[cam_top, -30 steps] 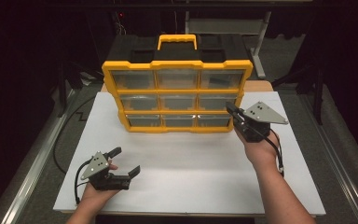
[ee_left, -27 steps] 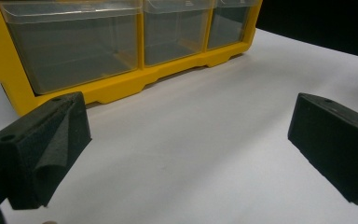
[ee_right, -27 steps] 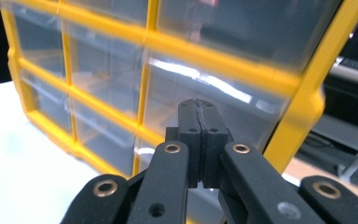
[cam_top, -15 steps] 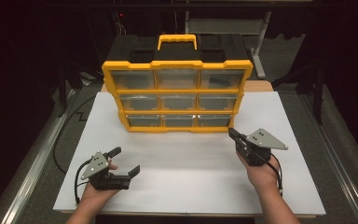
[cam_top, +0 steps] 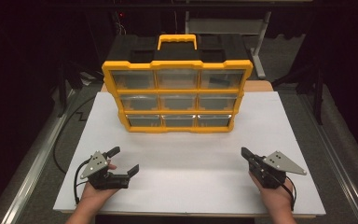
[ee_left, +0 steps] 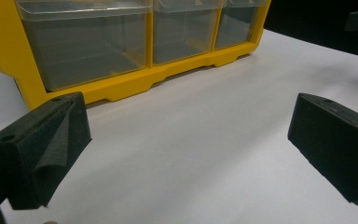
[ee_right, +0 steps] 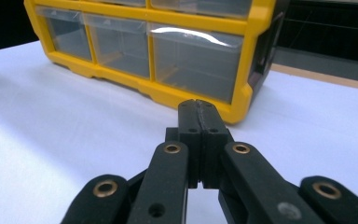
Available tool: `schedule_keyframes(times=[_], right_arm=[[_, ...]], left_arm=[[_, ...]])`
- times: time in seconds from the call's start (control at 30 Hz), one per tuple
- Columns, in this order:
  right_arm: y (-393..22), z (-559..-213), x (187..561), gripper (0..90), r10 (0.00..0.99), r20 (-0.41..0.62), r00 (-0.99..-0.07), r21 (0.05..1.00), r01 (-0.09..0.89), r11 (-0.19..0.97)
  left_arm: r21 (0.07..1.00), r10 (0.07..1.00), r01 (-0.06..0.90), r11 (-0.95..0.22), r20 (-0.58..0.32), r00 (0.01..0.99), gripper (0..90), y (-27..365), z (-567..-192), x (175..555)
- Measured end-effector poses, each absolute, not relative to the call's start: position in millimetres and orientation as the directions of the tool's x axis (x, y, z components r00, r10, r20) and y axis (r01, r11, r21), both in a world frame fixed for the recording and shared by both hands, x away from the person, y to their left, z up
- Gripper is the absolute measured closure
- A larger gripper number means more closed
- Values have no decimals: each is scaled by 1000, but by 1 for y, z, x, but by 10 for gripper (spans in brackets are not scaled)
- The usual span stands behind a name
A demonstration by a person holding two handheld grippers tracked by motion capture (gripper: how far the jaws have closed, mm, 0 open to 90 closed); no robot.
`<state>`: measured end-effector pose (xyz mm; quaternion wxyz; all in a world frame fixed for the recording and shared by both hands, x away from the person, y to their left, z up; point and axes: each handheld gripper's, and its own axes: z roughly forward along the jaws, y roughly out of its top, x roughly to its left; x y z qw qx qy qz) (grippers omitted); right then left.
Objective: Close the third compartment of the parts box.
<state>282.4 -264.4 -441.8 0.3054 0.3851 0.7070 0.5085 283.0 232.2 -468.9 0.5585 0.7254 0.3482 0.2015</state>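
A yellow and black organiser case (cam_top: 177, 93) with three rows of clear drawers stands upright at the back of the white table (cam_top: 186, 163). My left gripper (cam_top: 123, 161) rests near the front left, held by a hand, its jaws wide open with nothing between them; in the left gripper view the case (ee_left: 121, 46) is close ahead and the pads (ee_left: 42, 144) stand far apart. My right gripper (cam_top: 246, 153) sits low at the front right, jaws shut and empty. In the right gripper view its fingertips (ee_right: 199, 116) press together, pointing at the case's lower right drawer (ee_right: 193, 60).
Dark floor and metal rails (cam_top: 32, 163) flank the table. A grey stand (cam_top: 228, 23) is behind the case. A black cable (cam_top: 70, 130) trails off the table's left side. Bare white tabletop lies between the two grippers and in front of the case.
My right gripper has come down and back from beside the case's lower right corner to the front right of the table. The left gripper has stayed put.
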Motion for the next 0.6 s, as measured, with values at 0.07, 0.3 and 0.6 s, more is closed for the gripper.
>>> schedule_keyframes(times=[0.07, 0.3, 0.6], right_arm=[[-269, -446, 278, 900, 855, -32, -517, 953, 243, 183], [-271, -453, 284, 880, 853, -3, -521, 951, 263, 164], [-268, -462, 293, 546, 863, -7, -504, 928, 318, 193]], left_arm=[[950, 733, 282, -133, -97, 673, 4, 233, -469, 283], [947, 737, 290, -141, -95, 669, 4, 232, -470, 285], [947, 740, 291, -137, -98, 666, 4, 233, -469, 284]])
